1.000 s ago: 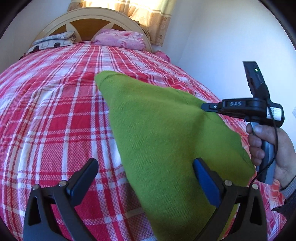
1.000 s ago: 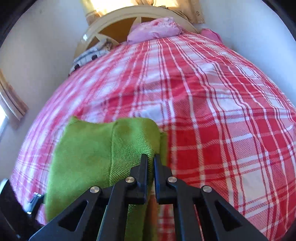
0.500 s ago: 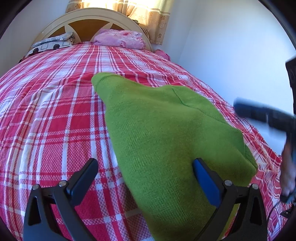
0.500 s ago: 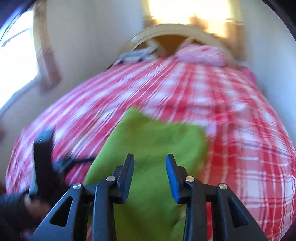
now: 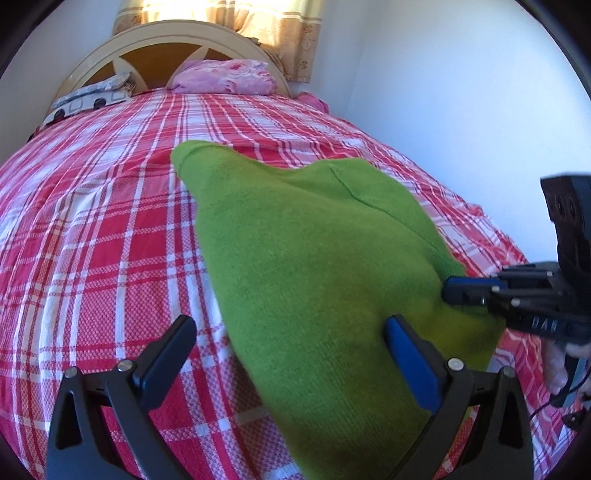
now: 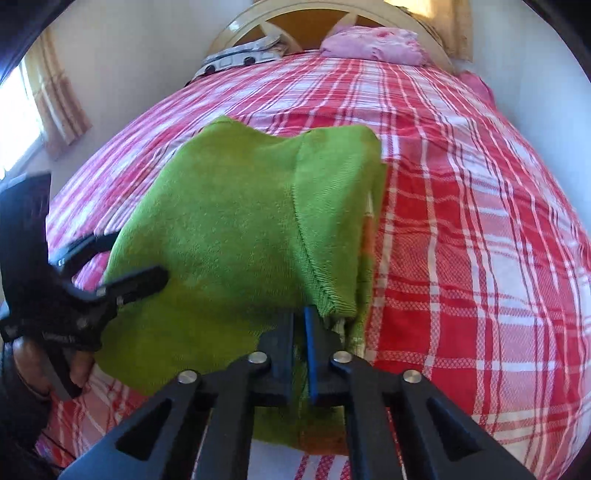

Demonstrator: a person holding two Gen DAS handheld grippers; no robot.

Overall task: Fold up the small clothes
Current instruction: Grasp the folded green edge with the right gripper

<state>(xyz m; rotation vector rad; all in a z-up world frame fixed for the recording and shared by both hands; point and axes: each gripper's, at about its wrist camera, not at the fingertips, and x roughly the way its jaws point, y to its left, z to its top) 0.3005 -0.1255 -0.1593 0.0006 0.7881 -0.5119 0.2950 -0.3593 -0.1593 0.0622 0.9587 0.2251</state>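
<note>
Green knit garment [image 5: 325, 266] lies on the red plaid bedspread [image 5: 96, 236], directly ahead of both grippers and reaching away from them toward the headboard [image 6: 325, 22].

**Gripper state**
- Right gripper [image 6: 300, 332]: jaws pressed together, pinching the near right corner of the garment. Green knit sits between the pads, and the ribbed edge bunches just beyond the tips. The jaws have just been closing onto that cloth.
- Left gripper [image 5: 291, 354]: jaws spread wide. The right finger rests over the garment's near left part; the left finger stands over bare bedspread. No cloth is pinched.

**Progress (judged from the present layout)**
- Done: one panel appears folded inward. A seam line runs from the far right edge down to the right gripper's tips, and doubled layers show at the edge beside them.
- Left: the piece remains long and tapered, not a compact packet. At least one more fold looks necessary, probably bringing the pinched near end toward the far end. The left gripper has yet to take hold.

**Hidden or unclear**
- The garment's near edge is cut off under both grippers' frames.
- The garment type cannot be confirmed; no neckline is visible.
- A pale strip shows at the right fold edge; whether it is a label or lining cannot be told.
- Layer count inside the pinch is not visible.
- Only the fingers of the person's hand [image 6: 79, 365] on the left grip show.
</note>
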